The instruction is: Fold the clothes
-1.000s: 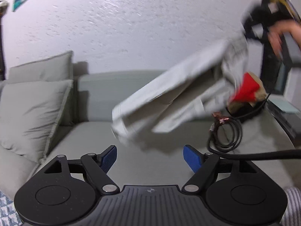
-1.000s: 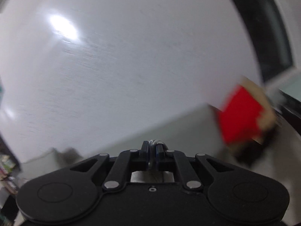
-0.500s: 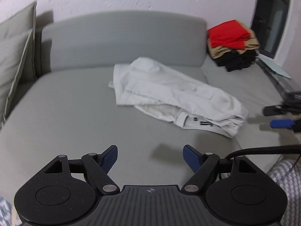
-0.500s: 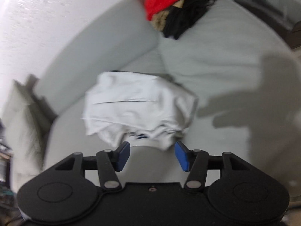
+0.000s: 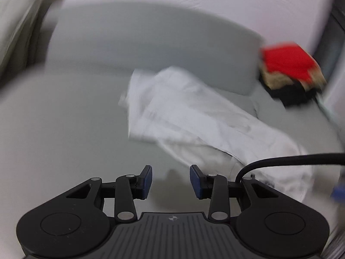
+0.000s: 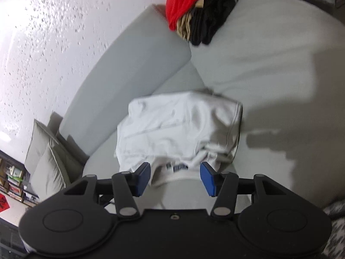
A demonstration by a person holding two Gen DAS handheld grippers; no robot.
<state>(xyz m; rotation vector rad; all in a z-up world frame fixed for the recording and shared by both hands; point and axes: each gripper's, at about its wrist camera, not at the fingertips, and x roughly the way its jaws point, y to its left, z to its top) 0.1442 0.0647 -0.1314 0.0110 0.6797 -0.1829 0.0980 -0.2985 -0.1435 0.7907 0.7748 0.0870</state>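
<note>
Grey sofa (image 5: 64, 129) fills both views, with crumpled white trousers (image 5: 194, 116) lying mid-frame on its seat. Left tool (image 5: 171, 180) has just been closing, jaws apart over bare cushion at lower centre. Right tool (image 6: 175, 178) stands apart, the waistband between its pads, unpinched. Folded pile (image 6: 194, 8) sits upper right

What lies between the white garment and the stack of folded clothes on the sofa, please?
Only bare grey sofa cushion separates the white garment from the stack of folded clothes, seen in the right wrist view.
</note>
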